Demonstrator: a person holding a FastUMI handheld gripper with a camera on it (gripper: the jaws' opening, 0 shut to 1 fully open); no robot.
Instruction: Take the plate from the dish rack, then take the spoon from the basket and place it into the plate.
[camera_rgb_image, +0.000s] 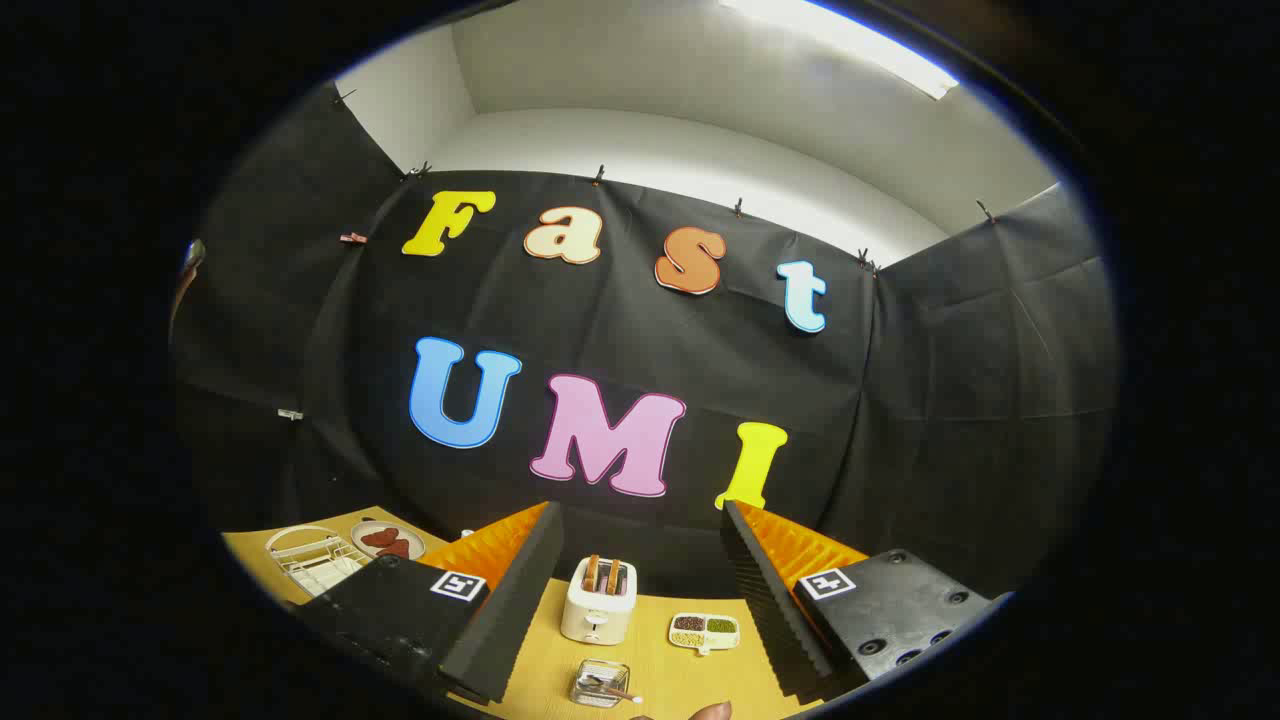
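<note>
Gripper (640, 590) held high above the table (660, 680), fingers spread wide, nothing between them. Ribbed, saw-toothed pads (770, 590) on the inner faces; should bite well on thin rims.

Dish rack (312, 560) off beyond the left finger, at the far left of the tabletop: white wire frame with a raised hoop handle, open slots. Contents of the slots too small to make out. Just beside it, a round plate (388, 541), pale rim, reddish-brown pieces lying on it; whether this is the task's plate cannot be told. Likely ceramic or hard plastic: stiff, smooth, slippery at the glaze, chips if knocked. Best hold judged to be the rim edge, fingers straddling it, lift straight up out of the wires.

Spoon basket (600, 683) between the fingers, near side of the table: small, square, clear-walled or fine mesh with a dark base. Spoon (612, 690) lying tilted inside, slim handle, pale end poking past the rim. Light, rigid, narrow; apt to pivot if pinched off-centre. Grip on mid-handle judged safest.

Also between the fingers, further off: cream toaster (598, 598) with two slices standing in it, and a white divided dish (705, 631) of dry grains, dark, green and pale. Tabletop yellow-tan, matte.
</note>
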